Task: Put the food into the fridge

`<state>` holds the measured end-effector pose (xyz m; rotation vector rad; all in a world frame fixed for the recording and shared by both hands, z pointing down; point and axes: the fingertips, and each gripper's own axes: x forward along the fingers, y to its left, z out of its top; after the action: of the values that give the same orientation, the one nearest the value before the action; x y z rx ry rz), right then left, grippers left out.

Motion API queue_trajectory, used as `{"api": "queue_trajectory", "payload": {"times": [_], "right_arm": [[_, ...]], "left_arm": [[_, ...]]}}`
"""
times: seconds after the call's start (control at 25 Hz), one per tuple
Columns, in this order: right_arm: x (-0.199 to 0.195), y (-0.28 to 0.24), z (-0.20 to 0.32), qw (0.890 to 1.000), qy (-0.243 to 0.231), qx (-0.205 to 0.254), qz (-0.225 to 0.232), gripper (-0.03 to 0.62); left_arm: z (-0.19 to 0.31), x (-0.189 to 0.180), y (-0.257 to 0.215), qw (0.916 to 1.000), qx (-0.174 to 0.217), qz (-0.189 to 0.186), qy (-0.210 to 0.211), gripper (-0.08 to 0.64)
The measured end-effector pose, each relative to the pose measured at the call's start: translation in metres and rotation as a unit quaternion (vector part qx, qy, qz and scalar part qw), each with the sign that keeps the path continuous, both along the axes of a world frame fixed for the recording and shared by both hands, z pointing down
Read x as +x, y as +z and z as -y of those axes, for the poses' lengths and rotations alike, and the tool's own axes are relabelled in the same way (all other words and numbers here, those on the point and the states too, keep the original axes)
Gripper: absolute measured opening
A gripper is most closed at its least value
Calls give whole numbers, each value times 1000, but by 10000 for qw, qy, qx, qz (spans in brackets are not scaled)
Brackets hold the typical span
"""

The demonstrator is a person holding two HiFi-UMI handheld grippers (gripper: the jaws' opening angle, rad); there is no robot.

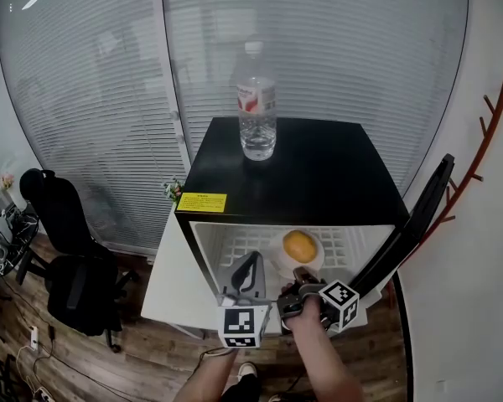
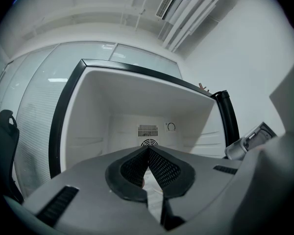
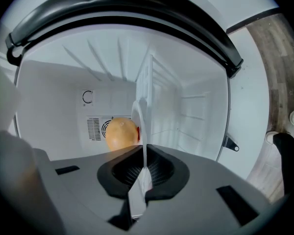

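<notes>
A small black fridge [image 1: 293, 170] stands with its door [image 1: 412, 224] swung open to the right. Inside its white compartment [image 2: 147, 111] lies a white plate [image 1: 278, 262] with an orange [image 1: 300, 245] on it. My right gripper [image 1: 298, 286] is shut on the plate's near rim. In the right gripper view the plate [image 3: 140, 124] shows edge-on between the pads of that gripper [image 3: 144, 173], with the orange [image 3: 121, 134] to its left. My left gripper [image 1: 250, 271] hangs at the fridge mouth, left of the plate. It [image 2: 148, 154] is shut with nothing in it.
A clear water bottle [image 1: 256, 103] stands on the fridge top. A black office chair [image 1: 67, 249] is on the wooden floor to the left. Glass walls with blinds [image 1: 92, 99] stand behind. A fan grille [image 2: 148, 130] is on the fridge's back wall.
</notes>
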<state>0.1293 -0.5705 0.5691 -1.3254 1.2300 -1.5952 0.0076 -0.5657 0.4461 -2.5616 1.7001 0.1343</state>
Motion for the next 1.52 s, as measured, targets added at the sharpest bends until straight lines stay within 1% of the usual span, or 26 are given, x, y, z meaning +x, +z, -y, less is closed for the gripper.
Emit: {"api": "queue_trajectory", "payload": {"times": [0.36,0.76,0.8,0.92,1.12,1.32,1.52], "right_arm": [[-2,0,7,10000,45,55,-4,38],[0,-5,7,9995,118,263,99,39],[0,-6,7,9994,133,301,96,44],[1,-11,7,9991,142,394,108,116],[0,-12,5,9990,40,450,75,161],[1,-13,-1,9984,47,537,153,184],[-1,-14,-10,9982,-1,562,217,187]], "left_arm": [[0,-4,4,10000,-65,4,-52,26],[-4,-4,2,9999,-42,64,-72,26],[-4,-5,2,9999,-41,64,-81,26],[-4,-6,2,9999,-42,58,-99,26],[-5,-4,-1,9999,-17,55,-97,26],[-8,-1,-4,10000,10,55,-69,26],[-14,0,-6,10000,5,40,-80,26]]}}
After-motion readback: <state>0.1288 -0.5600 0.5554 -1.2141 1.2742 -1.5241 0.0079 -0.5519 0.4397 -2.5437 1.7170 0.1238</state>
